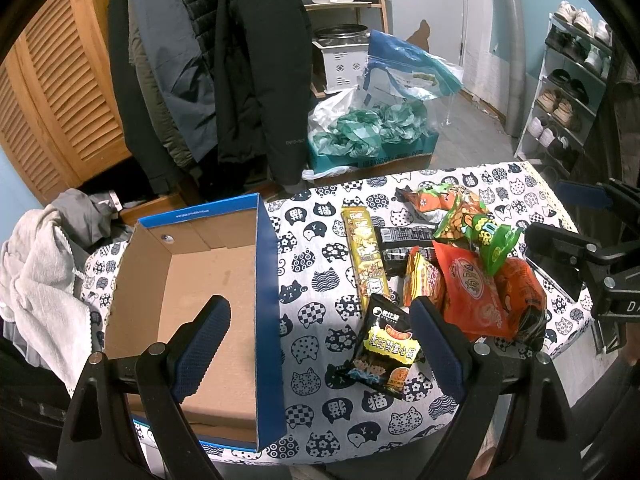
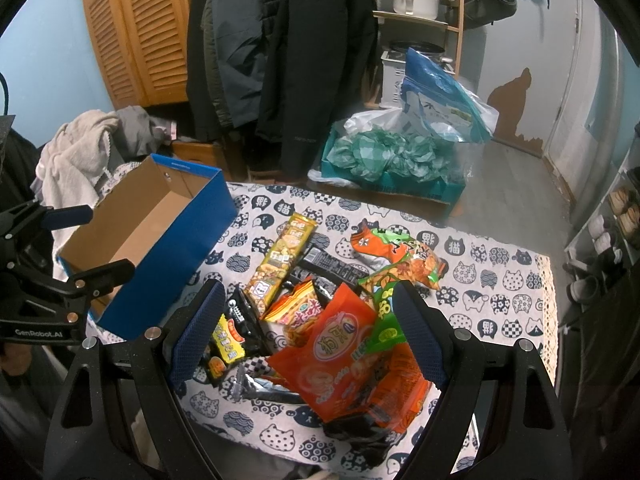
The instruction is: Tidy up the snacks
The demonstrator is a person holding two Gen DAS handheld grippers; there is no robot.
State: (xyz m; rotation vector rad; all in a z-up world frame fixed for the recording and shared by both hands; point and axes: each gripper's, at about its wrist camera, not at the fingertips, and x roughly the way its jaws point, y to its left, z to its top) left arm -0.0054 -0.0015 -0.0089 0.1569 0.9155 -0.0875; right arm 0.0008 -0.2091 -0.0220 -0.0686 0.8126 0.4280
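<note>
- Heap of crinkled foil snack packets [image 2: 344, 320] on the right half of the worktop, packets overlapping one another.
- Large orange-red packet with a round emblem [image 2: 340, 360] at the near edge of the heap; a bright green packet [image 1: 486, 240] lies partly over it.
- Long yellow packet [image 1: 366, 258] on the heap's left flank, lying flat and pointing away from the camera.
- Small black packet with yellow lettering [image 1: 384, 350] nearest the left hand-held gripper, flat on the cloth.
- Open blue cardboard box with a plain brown interior [image 1: 266, 280] to the left of the heap, upright, nothing visible inside it.
- Left hand-held gripper [image 1: 320, 340]: jaws spread wide, empty, one finger over the box, the other beside the black packet.
- Right hand-held gripper [image 2: 306, 326]: jaws spread wide, empty, above the heap.
- Worktop covered by a white cloth printed with dark cat faces [image 1: 320, 264].
- Dark coats hanging on a rack [image 1: 224, 72] behind the worktop.
</note>
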